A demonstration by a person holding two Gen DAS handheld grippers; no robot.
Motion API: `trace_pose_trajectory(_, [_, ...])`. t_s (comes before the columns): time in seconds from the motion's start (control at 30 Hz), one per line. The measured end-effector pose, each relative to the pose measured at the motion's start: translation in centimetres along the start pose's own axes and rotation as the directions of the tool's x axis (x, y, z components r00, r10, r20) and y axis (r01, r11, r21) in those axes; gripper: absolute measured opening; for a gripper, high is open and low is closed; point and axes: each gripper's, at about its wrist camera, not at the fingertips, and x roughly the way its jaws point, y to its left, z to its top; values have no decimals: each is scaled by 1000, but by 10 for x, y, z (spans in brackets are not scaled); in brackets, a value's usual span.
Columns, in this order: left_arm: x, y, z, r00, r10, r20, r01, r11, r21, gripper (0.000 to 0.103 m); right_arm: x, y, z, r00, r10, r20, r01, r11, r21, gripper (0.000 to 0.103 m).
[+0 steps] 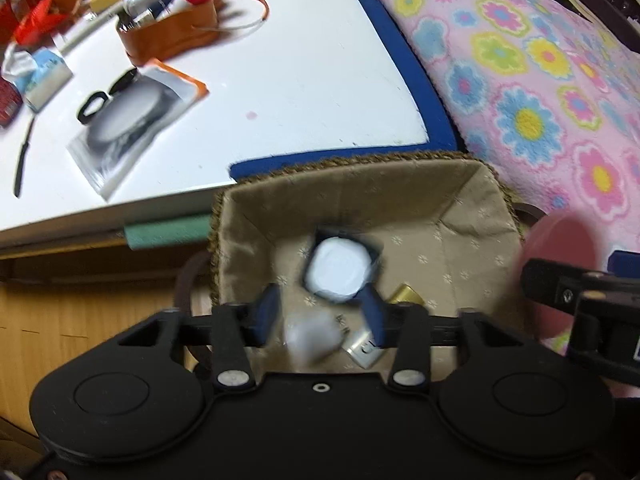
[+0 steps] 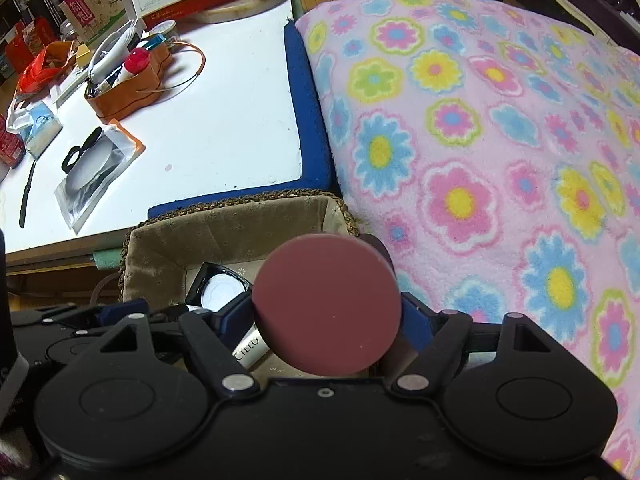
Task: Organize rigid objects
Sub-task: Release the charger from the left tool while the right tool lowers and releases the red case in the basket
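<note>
A woven basket (image 1: 340, 164) with beige lining stands below the table edge. In it lie a black square case with a white round inside (image 1: 340, 270), a gold piece (image 1: 406, 294) and a silver metal piece (image 1: 362, 350). My left gripper (image 1: 320, 316) hangs over the basket, jaws apart. A blurred white object (image 1: 310, 338) sits between the fingers and touches neither pad. My right gripper (image 2: 326, 320) is shut on a round maroon case (image 2: 326, 306) above the basket (image 2: 240, 200). The black case (image 2: 220, 292) and a white lettered tube (image 2: 252, 350) show below it.
A white table (image 1: 280, 80) with a blue border holds an orange tray of pens (image 1: 172, 36), scissors on a plastic packet (image 1: 128, 116) and a black stick (image 1: 24, 156). A pink flowered blanket (image 2: 480, 140) lies right of the basket. My right gripper (image 1: 580, 308) shows at the left view's edge.
</note>
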Motion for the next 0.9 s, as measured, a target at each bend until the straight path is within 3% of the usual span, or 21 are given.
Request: trace_pose_trajectory(0.9, [-1, 15, 2, 1000, 24, 11, -23, 997, -77, 78, 0, 0, -3, 999, -41, 0, 41, 999, 20, 93])
